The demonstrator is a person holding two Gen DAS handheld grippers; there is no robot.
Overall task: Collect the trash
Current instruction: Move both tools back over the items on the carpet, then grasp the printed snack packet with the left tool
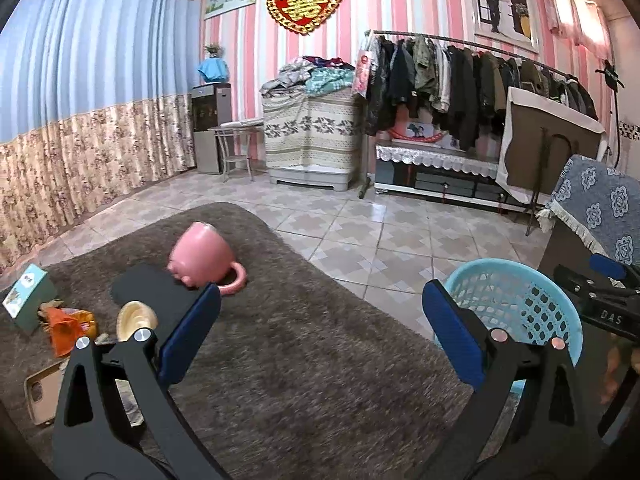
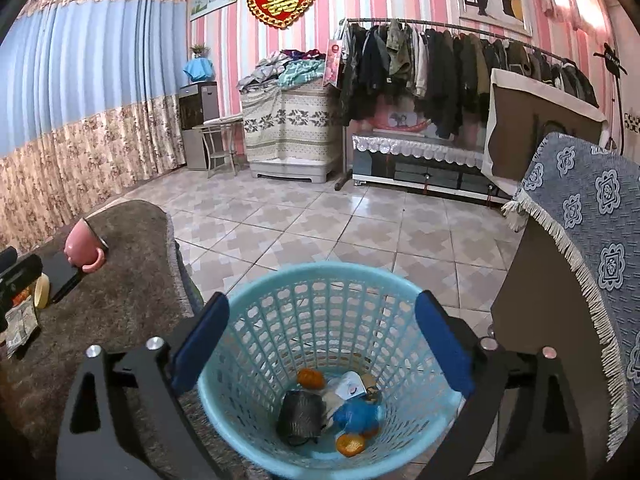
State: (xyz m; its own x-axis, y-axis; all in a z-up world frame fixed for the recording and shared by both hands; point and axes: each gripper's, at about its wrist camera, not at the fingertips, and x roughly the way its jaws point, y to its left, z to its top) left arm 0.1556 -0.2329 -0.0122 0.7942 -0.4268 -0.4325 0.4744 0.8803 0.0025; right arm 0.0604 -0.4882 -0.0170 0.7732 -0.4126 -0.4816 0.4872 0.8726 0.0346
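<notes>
Right tongs (image 2: 320, 344), blue pads apart and empty, hang over the pale blue perforated plastic basket (image 2: 248, 408); wrappers lie inside. Left tongs (image 1: 320, 332), also apart, face the brown shaggy worktop (image 1: 280, 360); orange crumpled wrapper (image 1: 66, 326) lies to their left, likely next.

Left wrist view: taken from low over the brown rug (image 1: 280, 360), looking forward between the left gripper (image 1: 320, 320) fingers toward the striped back wall (image 1: 248, 92); the blue basket (image 1: 516, 300) is seen near, off the rug's right edge.

Right wrist view: taken close above the same basket (image 2: 320, 280), angled down into it, facing the same wall (image 2: 232, 60).

Shared by both views: the basket, the rug's far corner with the pink mug (image 1: 202, 256) (image 2: 82, 248), the clothes rack (image 1: 460, 76) (image 2: 440, 68), the tiled floor (image 1: 360, 232) (image 2: 320, 220).
</notes>
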